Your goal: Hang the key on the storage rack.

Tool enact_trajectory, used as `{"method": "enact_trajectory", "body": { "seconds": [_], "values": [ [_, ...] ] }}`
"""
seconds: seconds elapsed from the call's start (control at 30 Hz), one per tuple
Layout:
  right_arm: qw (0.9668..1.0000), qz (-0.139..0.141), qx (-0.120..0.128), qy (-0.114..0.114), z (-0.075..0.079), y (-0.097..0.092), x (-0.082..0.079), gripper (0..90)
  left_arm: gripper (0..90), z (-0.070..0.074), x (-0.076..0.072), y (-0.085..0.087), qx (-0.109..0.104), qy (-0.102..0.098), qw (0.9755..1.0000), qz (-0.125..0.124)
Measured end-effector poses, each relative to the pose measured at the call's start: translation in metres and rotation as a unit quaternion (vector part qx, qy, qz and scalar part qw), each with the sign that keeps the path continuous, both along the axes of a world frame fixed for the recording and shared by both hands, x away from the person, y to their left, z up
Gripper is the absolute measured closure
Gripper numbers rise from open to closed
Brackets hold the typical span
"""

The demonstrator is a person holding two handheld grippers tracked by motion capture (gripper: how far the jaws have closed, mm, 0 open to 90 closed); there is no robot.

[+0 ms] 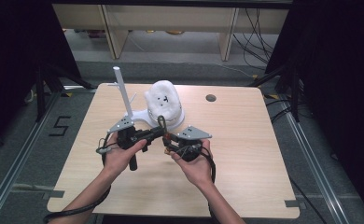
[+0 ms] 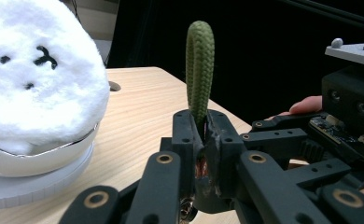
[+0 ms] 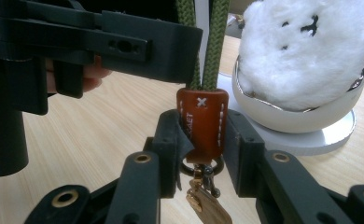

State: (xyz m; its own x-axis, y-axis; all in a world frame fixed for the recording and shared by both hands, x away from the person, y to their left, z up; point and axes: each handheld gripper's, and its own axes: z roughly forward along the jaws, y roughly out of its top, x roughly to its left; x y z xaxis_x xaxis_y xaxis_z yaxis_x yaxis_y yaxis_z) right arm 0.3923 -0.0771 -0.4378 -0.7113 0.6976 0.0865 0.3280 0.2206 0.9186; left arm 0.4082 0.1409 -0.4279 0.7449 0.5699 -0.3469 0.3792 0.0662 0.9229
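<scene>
At the middle of the high view, both hands meet over the pale wooden worktop (image 1: 245, 140), each holding a gripper, with a keychain between them. In the left gripper view, the left gripper (image 2: 203, 128) has its fingers (image 2: 185, 135) closed tight on the green braided cord loop (image 2: 199, 70), which stands upright from between them at the centre of the frame. In the right gripper view, the right gripper (image 3: 202, 133) has its fingers (image 3: 171, 140) narrowed onto the brown leather tab (image 3: 202, 123) at the cord's lower end, pressing it from both sides; a metal ring and a small brass tag (image 3: 208, 205) hang under the tab at the lower centre. The other gripper's black body crosses the upper left of that frame.

Just above the grippers in the high view, a white bowl-shaped stand (image 1: 168, 116) sits on a round base and carries a white fluffy plush (image 1: 164, 98) with black stitched marks. A white branched rack (image 1: 122, 91) rises at its left.
</scene>
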Motion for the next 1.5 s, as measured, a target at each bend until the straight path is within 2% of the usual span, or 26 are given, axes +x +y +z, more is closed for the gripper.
{"method": "enact_trajectory", "body": {
  "seconds": [0.1, 0.27, 0.3, 0.33, 0.43, 0.47, 0.53, 0.57, 0.6, 0.63, 0.67, 0.7, 0.73, 0.83, 0.93, 0.97, 1.03, 1.13, 1.17, 1.2, 1.27, 1.33, 1.47, 1.5],
  "values": [
    [0.9999, 0.006, 0.010, 0.007, -0.001, 0.002, 0.000, 69.2, 83.2, 0.002, -0.001, 0.001, 0.007, -0.004, 1.0000, 0.001],
    [0.9999, 0.009, -0.003, -0.005, 0.001, 0.003, 0.000, 69.0, 83.4, 0.004, -0.002, 0.003, 0.011, -0.001, 0.9999, 0.001],
    [0.9999, 0.007, -0.005, -0.014, 0.001, 0.003, 0.000, 68.9, 83.4, 0.005, -0.002, 0.003, 0.013, -0.003, 0.9999, 0.001],
    [0.9999, 0.009, 0.004, -0.006, 0.000, 0.005, 0.000, 68.8, 83.4, 0.005, -0.002, 0.003, 0.013, -0.007, 0.9999, 0.000],
    [1.0000, 0.007, 0.001, -0.004, 0.001, 0.006, -0.001, 68.4, 83.6, 0.006, -0.003, 0.004, 0.020, -0.013, 0.9997, 0.002],
    [1.0000, 0.004, 0.001, -0.009, 0.001, 0.006, -0.001, 68.1, 83.7, 0.006, -0.003, 0.004, 0.019, -0.015, 0.9997, 0.003],
    [0.9998, 0.015, -0.003, -0.012, 0.002, 0.006, 0.001, 67.1, 83.8, 0.007, -0.004, 0.004, 0.020, -0.019, 0.9996, 0.005],
    [0.9999, 0.010, 0.003, 0.000, 0.003, 0.006, -0.001, 65.9, 83.8, 0.007, -0.004, 0.005, 0.021, -0.022, 0.9995, 0.007],
    [0.9999, 0.008, 0.008, -0.003, 0.002, 0.008, -0.001, 63.7, 83.9, 0.008, -0.004, 0.006, 0.024, -0.027, 0.9993, 0.012],
    [0.9999, 0.011, -0.003, -0.003, 0.003, 0.006, 0.000, 61.0, 83.9, 0.009, -0.004, 0.006, 0.024, -0.030, 0.9992, 0.014],
    [0.9999, 0.010, 0.001, 0.001, 0.003, 0.007, -0.001, 58.5, 83.9, 0.010, -0.004, 0.008, 0.025, -0.031, 0.9990, 0.018],
    [0.9997, 0.019, -0.006, -0.011, 0.002, 0.006, 0.001, 57.0, 83.9, 0.011, -0.003, 0.009, 0.027, -0.035, 0.9988, 0.021],
    [0.9998, 0.015, -0.008, -0.011, 0.002, 0.005, 0.001, 55.7, 83.9, 0.011, -0.003, 0.011, 0.029, -0.037, 0.9986, 0.024],
    [0.9999, 0.006, -0.008, 0.002, 0.001, 0.002, -0.001, 52.9, 83.9, 0.013, -0.002, 0.016, 0.037, -0.047, 0.9975, 0.037],
    [1.0000, 0.000, -0.006, -0.002, -0.001, 0.000, 0.000, 50.8, 83.9, 0.015, -0.002, 0.021, 0.043, -0.051, 0.9965, 0.051],
    [0.9999, -0.002, -0.015, 0.002, 0.000, -0.003, -0.001, 50.4, 83.9, 0.015, -0.002, 0.022, 0.044, -0.053, 0.9960, 0.056],
    [0.9999, -0.004, -0.011, -0.002, -0.002, -0.005, -0.001, 49.8, 83.9, 0.016, -0.002, 0.025, 0.049, -0.054, 0.9954, 0.063],
    [0.9998, -0.011, -0.015, 0.007, -0.002, -0.009, -0.002, 49.3, 83.8, 0.016, -0.002, 0.029, 0.056, -0.057, 0.9939, 0.076],
    [0.9998, -0.009, -0.016, -0.002, -0.003, -0.012, -0.001, 49.2, 83.8, 0.015, -0.001, 0.031, 0.058, -0.059, 0.9935, 0.079],
    [0.9997, -0.016, -0.020, 0.006, -0.003, -0.014, -0.002, 49.3, 83.8, 0.015, -0.001, 0.032, 0.062, -0.059, 0.9928, 0.084],
    [0.9998, -0.016, -0.012, 0.007, -0.005, -0.017, -0.002, 49.3, 83.8, 0.015, -0.001, 0.036, 0.066, -0.061, 0.9918, 0.092],
    [0.9996, -0.022, -0.015, 0.000, -0.006, -0.022, -0.003, 48.8, 83.8, 0.014, 0.000, 0.039, 0.067, -0.064, 0.9906, 0.100],
    [0.9991, -0.037, -0.017, 0.005, -0.008, -0.031, -0.005, 47.9, 83.8, 0.014, -0.001, 0.046, 0.078, -0.066, 0.9874, 0.120],
    [0.9992, -0.036, -0.015, -0.005, -0.009, -0.034, -0.003, 47.9, 83.8, 0.014, -0.001, 0.048, 0.080, -0.067, 0.9866, 0.125]
  ]
}}
